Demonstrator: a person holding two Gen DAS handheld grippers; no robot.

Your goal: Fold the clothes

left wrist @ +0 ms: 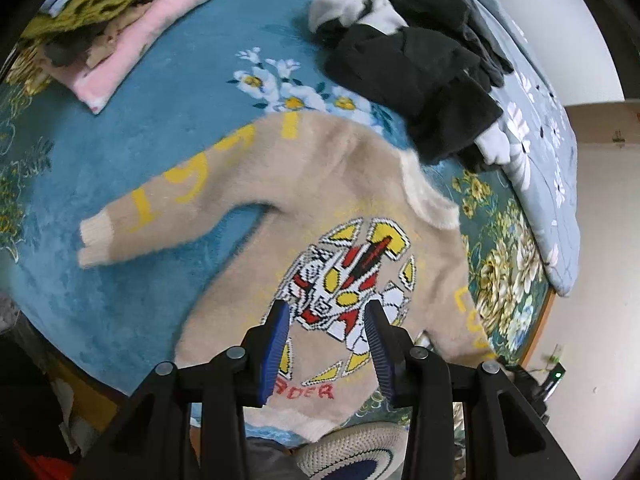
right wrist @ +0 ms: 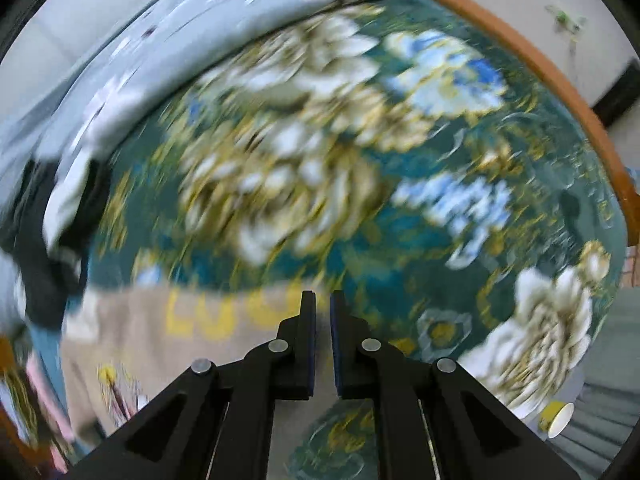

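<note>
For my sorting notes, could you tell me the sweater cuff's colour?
Cream cuff on the beige sweater, clearest in the left wrist view.

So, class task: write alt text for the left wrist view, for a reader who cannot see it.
A beige sweater with a red, yellow and white robot picture lies spread flat on a blue flowered blanket, with the open left gripper above its lower half. A pile of dark clothes sits beyond the collar, and folded clothes lie far left.

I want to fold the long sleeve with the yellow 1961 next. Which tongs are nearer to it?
Left. The left tongs hover open over the beige sweater's chest graphic, the 1961 sleeve spread just beyond. The right tongs sit nearly shut at the opposite sleeve.
</note>
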